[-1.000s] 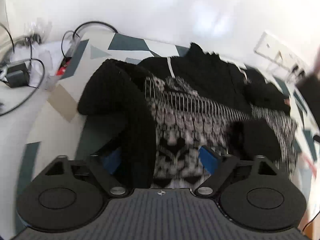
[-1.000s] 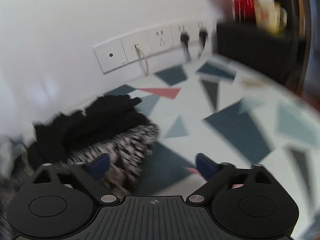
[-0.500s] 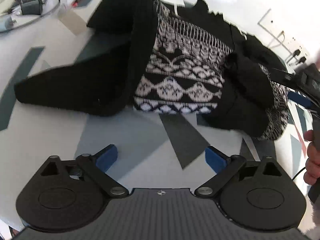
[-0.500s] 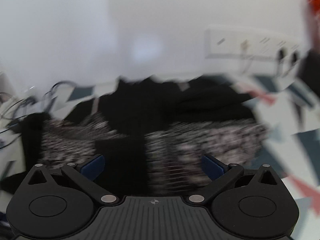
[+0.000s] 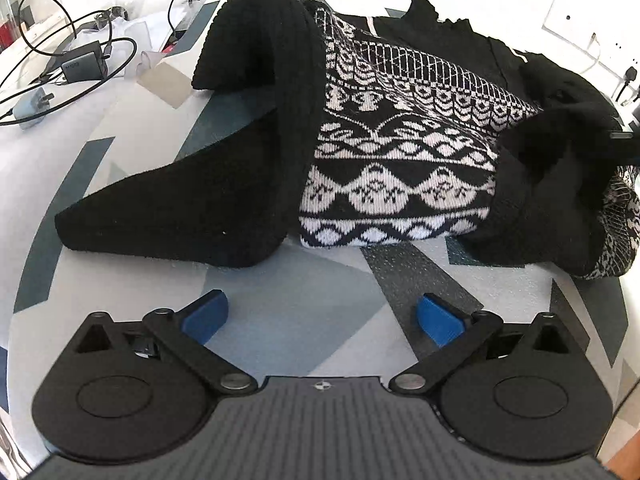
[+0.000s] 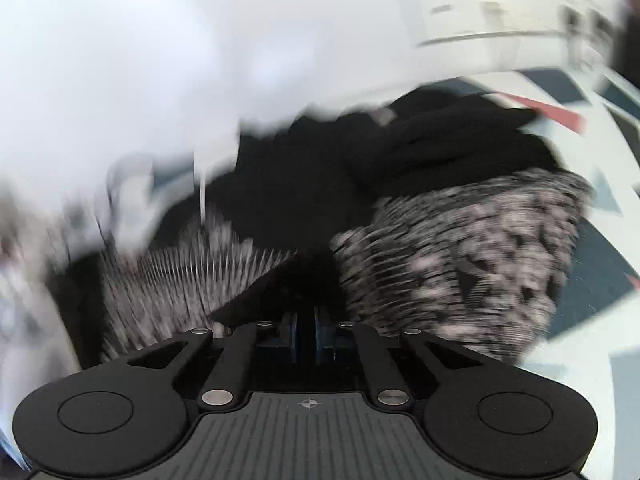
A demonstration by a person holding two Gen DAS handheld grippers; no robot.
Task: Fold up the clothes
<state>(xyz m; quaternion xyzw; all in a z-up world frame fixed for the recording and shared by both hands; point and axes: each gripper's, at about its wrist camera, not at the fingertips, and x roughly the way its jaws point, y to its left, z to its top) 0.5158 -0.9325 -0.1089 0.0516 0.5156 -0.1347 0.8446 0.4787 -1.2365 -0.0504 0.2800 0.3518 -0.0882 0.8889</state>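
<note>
Sweater (image 5: 396, 176): a thick black knit with white patterned bands, lying crumpled on the table (image 5: 280, 312) just ahead of the left fingers (image 5: 204, 314); its hem faces them and a black sleeve (image 5: 192, 208) lies ahead and to their left.
Left gripper (image 5: 322, 314): its jaws have just been opening and now stand at their widest, empty, with only bare table between the blue fingers.
Right gripper (image 6: 306, 334): its jaws have just snapped together; black knit bunches right at the tips, so it looks like a pinch on a fold of the sweater, though blur keeps me from being certain.
Handling, as I judge it: soft, limp and fairly heavy for cloth; it will sag and drape rather than hold any shape, and the fuzzy knit should grip well, not slip.
Where to take hold: a doubled edge, such as the hem corner straight ahead of the left fingers or the sleeve cuff to their left, taking a full thickness so that a single loose layer does not stretch.
Risk: the loose sleeve may trail or unfold when lifted.
</note>
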